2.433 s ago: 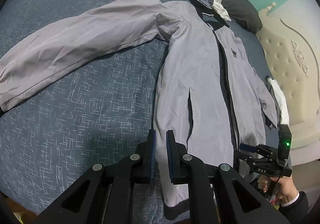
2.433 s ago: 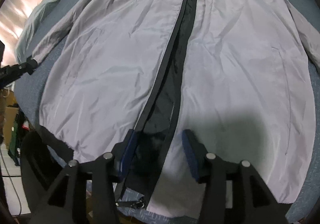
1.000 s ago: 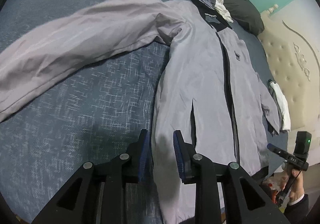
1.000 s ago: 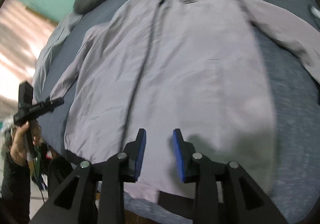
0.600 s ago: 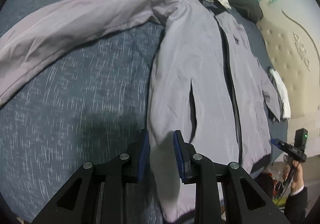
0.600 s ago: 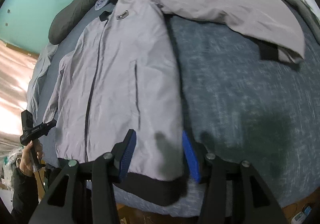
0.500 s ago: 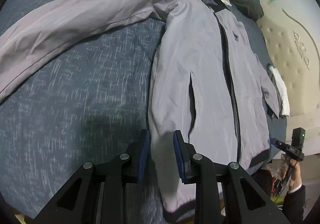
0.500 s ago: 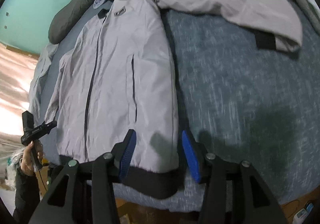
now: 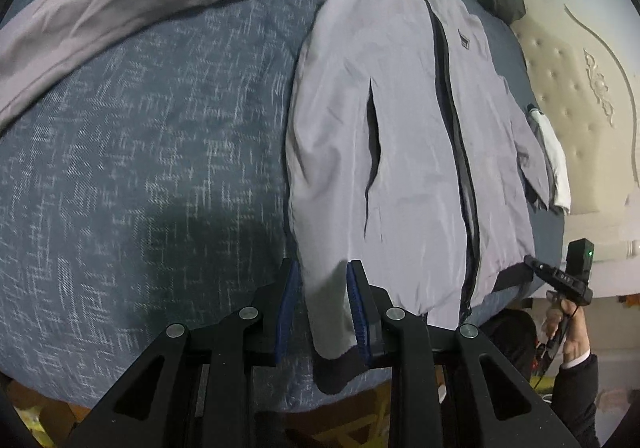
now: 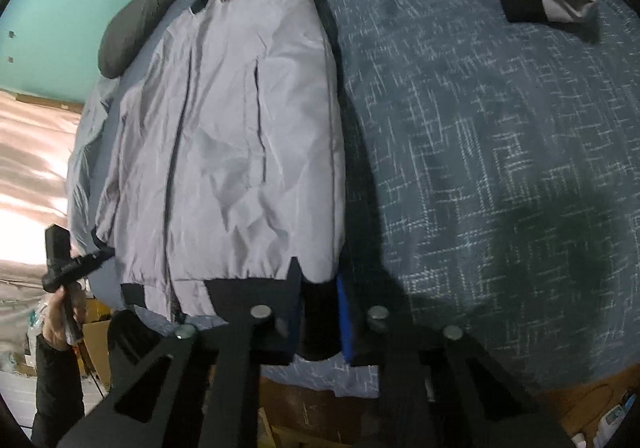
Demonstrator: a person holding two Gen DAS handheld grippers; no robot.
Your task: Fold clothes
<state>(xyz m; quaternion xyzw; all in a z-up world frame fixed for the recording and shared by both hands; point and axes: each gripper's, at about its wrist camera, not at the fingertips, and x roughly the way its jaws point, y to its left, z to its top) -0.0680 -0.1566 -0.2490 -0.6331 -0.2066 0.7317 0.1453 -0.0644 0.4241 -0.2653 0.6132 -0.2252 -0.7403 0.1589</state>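
- Left wrist view: your left gripper point(image 9: 322, 304) straddles the hem corner of the grey jacket point(image 9: 400, 152), which lies flat on the blue bedspread point(image 9: 160, 152); whether the pads pinch the cloth, you cannot tell.
- Right wrist view: your right gripper point(image 10: 318, 312) is closing its jaws, with the black hem band point(image 10: 316, 328) at the jacket's other corner between them.

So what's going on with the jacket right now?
A grey zip-up jacket lies face up on the blue bedspread, one sleeve stretched out sideways. Each hand-held gripper is at a bottom corner of the hem. The left gripper has the corner between its fingers, and the right gripper is closing on the dark hem band at the other corner.
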